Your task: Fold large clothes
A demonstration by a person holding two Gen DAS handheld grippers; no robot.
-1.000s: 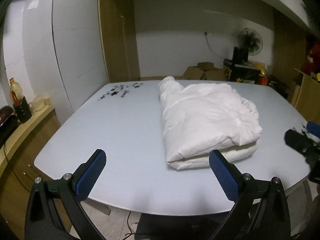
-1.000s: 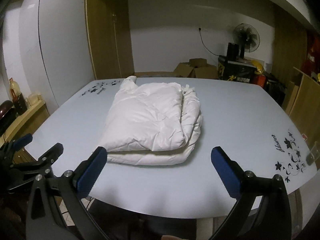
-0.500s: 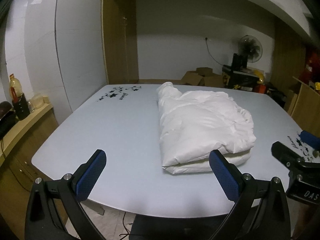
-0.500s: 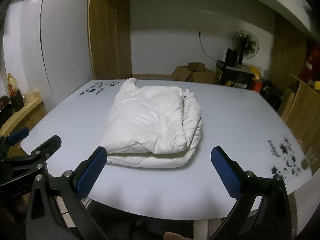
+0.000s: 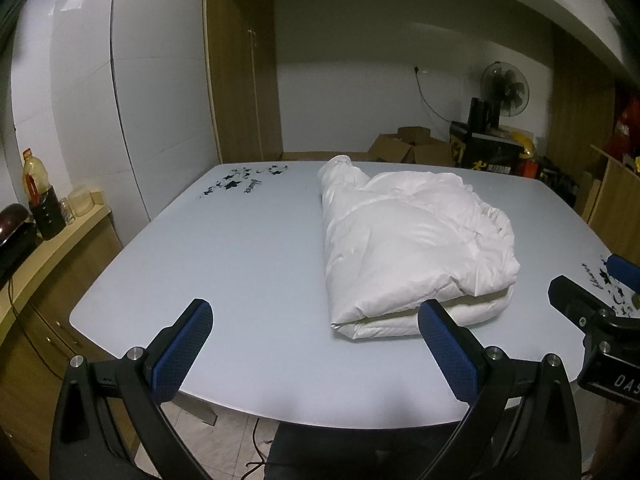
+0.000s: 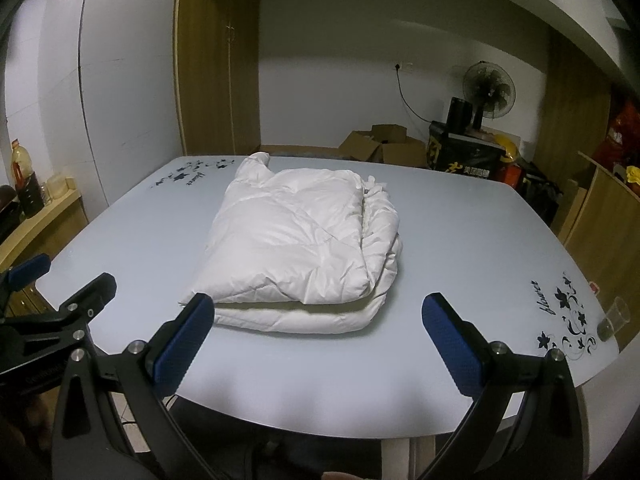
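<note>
A white puffy down jacket (image 5: 408,248) lies folded into a thick bundle on the pale blue table (image 5: 240,264); it also shows in the right wrist view (image 6: 300,252). My left gripper (image 5: 316,324) is open and empty, held above the table's near edge, left of the bundle's front corner. My right gripper (image 6: 320,320) is open and empty, held above the near edge in front of the bundle. Each gripper shows at the side of the other's view: the right one (image 5: 592,316) and the left one (image 6: 52,304).
The table (image 6: 460,248) has black flower decals at its corners. A small clear cup (image 6: 614,318) stands at its right edge. A wooden counter with bottles (image 5: 36,200) is on the left. Cardboard boxes (image 6: 376,148) and a fan (image 6: 486,88) stand behind.
Both grippers have drawn back and risen slightly from the table; the folded jacket looks a little farther away. Both stay open and empty. The jacket has not moved.
</note>
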